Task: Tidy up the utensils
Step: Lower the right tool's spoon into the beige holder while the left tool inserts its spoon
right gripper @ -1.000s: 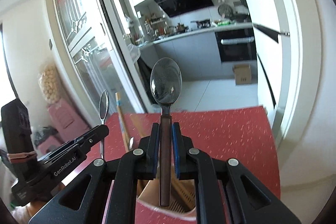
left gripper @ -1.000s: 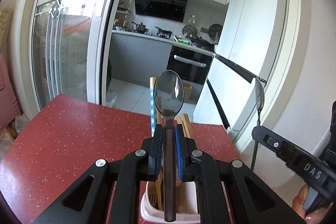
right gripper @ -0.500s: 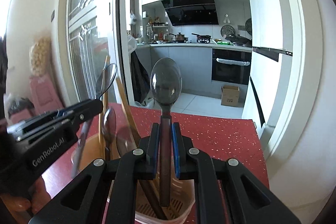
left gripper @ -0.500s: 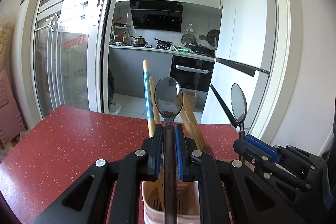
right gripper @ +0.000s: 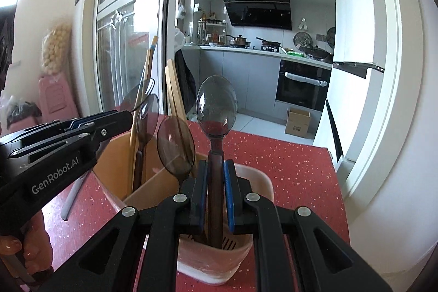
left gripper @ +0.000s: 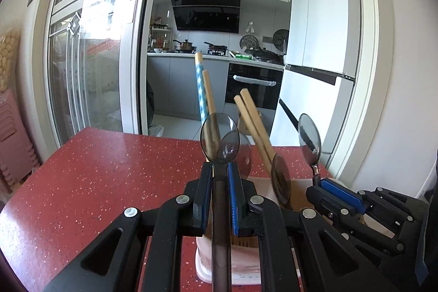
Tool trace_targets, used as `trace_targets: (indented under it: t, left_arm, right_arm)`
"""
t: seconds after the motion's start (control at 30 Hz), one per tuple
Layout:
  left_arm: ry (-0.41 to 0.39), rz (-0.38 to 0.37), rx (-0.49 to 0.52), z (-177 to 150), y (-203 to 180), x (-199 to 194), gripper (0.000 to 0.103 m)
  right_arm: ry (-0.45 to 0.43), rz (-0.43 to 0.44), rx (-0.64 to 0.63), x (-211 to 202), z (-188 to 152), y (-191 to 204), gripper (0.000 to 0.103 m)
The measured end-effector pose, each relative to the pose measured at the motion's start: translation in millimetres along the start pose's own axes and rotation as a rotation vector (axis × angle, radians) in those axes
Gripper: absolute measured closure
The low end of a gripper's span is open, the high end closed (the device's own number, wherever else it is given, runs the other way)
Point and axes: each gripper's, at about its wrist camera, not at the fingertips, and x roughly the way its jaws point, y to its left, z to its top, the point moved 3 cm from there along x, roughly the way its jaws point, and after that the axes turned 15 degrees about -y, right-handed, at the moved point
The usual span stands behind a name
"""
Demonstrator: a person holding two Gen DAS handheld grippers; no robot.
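Note:
My left gripper (left gripper: 219,171) is shut on the dark handle of a steel spoon (left gripper: 218,140) held upright over the pink utensil holder (left gripper: 241,262). My right gripper (right gripper: 216,166) is shut on a second upright spoon (right gripper: 216,106), whose handle end dips into the holder's (right gripper: 262,182) near compartment. Inside stand two more spoons (right gripper: 175,147), a blue patterned chopstick (left gripper: 201,89) and wooden chopsticks (left gripper: 253,122). Each gripper shows in the other's view: the right gripper (left gripper: 314,185) beside the holder, the left gripper (right gripper: 123,116) above its left compartment. The left spoon's handle end is hidden.
The holder sits on a red speckled table (left gripper: 95,182), whose far edge faces an open kitchen doorway. A white stick-like utensil (right gripper: 72,193) lies on the table left of the holder. A hand (right gripper: 32,251) grips the left tool. A fridge (left gripper: 314,59) stands at the right.
Both grippers have come down toward the holder with their spoons. The right gripper has rolled upright and its spoon's handle now reaches into the holder. The grippers stand closer together.

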Motion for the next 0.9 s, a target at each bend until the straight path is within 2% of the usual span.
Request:
trace_targets:
  t: [0.3,0.43,0.8,0.9]
  left_arm:
    - [0.03,-0.004,-0.019,-1,5,-5,0.061]
    - [0.055,-0.005,-0.022,-4,6,-5,0.061]
    - [0.074,0.0,-0.008,-9,6,-4,0.061]
    - [0.072,-0.019,-0.06,-6,11,-4,0.061]
  right_arm:
    - [0.032,0.013,0.01,-1,-1,1,0.089]
    - [0.04,0.019,0.022,-2,0,1,0.074]
    - [0.004,-0.015,0.108,-32,13,-13,0.072]
    - [0.002,-0.019,0.124,-40,13,-16,0.072]
